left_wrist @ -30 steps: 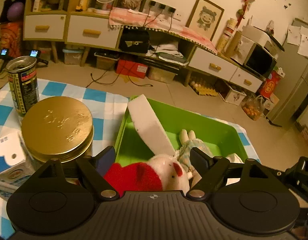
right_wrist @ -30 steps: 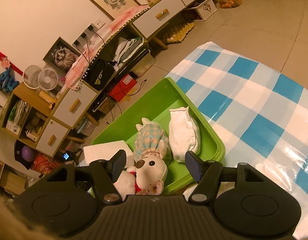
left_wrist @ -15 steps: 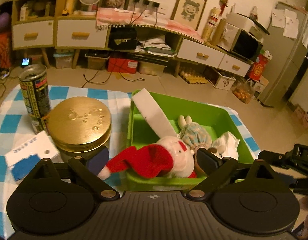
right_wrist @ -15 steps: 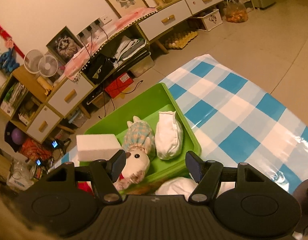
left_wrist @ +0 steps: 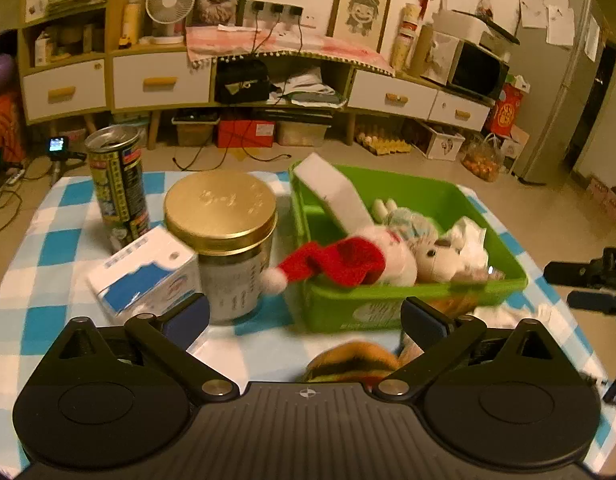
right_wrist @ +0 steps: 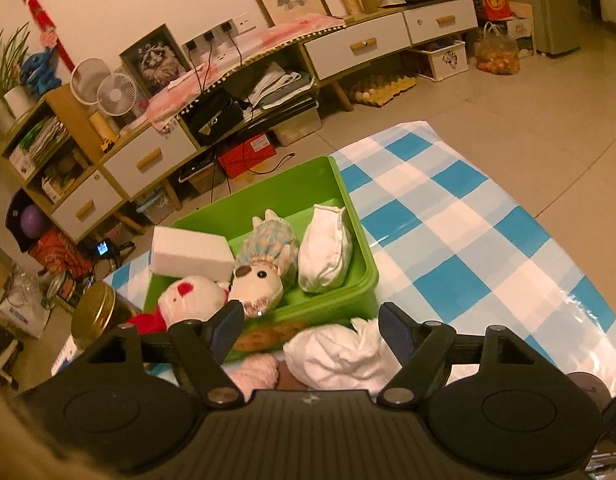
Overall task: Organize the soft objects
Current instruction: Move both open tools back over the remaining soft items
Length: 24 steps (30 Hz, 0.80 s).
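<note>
1. The left gripper (left_wrist: 303, 316) stands spread wide, its jaws having just been opening, with nothing pressed between them.
2. The right gripper (right_wrist: 310, 326) is released too, its jaws having just been opening; a crumpled white cloth (right_wrist: 340, 354) lies between them, and I cannot tell whether the pads touch it.
3. The green bin (left_wrist: 504, 270) sits toward the far edge of the checked tablecloth (right_wrist: 468, 220).
4. Inside lie a white foam block (right_wrist: 189, 250), a bunny doll (right_wrist: 263, 264), a white pouch (right_wrist: 326, 248) and a Santa-hat plush (left_wrist: 348, 258) whose red hat hangs over the bin's left wall.
5. Left of the bin stand a gold-lidded jar (left_wrist: 221, 216), a drink can (left_wrist: 117, 188) and a blue-and-white carton (left_wrist: 147, 276).
6. An orange striped plush (left_wrist: 350, 362) lies at the cloth's near edge.
</note>
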Motion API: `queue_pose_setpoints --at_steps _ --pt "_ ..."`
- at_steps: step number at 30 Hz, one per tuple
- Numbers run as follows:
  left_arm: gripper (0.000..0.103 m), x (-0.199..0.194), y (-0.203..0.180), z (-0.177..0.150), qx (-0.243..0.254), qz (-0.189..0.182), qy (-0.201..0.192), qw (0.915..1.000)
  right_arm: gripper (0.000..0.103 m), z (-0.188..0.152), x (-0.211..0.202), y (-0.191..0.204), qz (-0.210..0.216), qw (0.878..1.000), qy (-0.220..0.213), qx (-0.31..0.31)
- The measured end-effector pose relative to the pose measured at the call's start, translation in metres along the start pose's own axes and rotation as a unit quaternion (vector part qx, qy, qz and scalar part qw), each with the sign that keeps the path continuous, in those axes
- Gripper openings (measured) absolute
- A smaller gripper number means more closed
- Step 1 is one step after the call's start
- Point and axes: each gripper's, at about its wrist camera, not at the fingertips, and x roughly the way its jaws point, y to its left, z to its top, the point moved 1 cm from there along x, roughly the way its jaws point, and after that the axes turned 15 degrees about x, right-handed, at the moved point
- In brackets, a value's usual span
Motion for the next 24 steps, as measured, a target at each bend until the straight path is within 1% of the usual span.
queue_pose_setpoints --at_steps 7,11,13,14,15,20,24 --pt "0.097 -0.009 0.007 -0.02 0.009 -0.01 0.006 0.9999 0.041 -0.015 -0.004 -0.002 -0.006 0.999 0.001 -0.045" --pt "0.098 -0.013 0.008 -0.032 0.023 -0.012 0.006 0.9996 0.041 -0.025 -0.006 -0.006 -0.005 0.997 0.0 -0.074" --pt "0.098 -0.016 0.009 -0.039 0.03 -0.013 0.007 0.9994 0.043 -0.029 -0.008 -0.009 -0.002 0.996 0.0 -0.087" --pt "0.098 -0.017 0.009 -0.042 0.031 -0.014 0.008 0.9994 0.047 -0.031 -0.009 -0.01 -0.001 0.996 0.0 -0.092" --pt "0.098 -0.017 0.01 -0.045 0.031 -0.014 0.009 0.9994 0.049 -0.033 -0.01 -0.011 0.001 0.995 -0.002 -0.097" --pt "0.098 -0.018 0.012 -0.058 0.027 -0.019 0.024 0.9992 0.051 -0.043 -0.016 -0.017 0.008 0.991 -0.014 -0.134" --pt "0.098 -0.02 0.006 -0.068 0.04 -0.029 0.028 0.9984 0.052 -0.053 -0.016 -0.023 0.007 0.986 -0.013 -0.164"
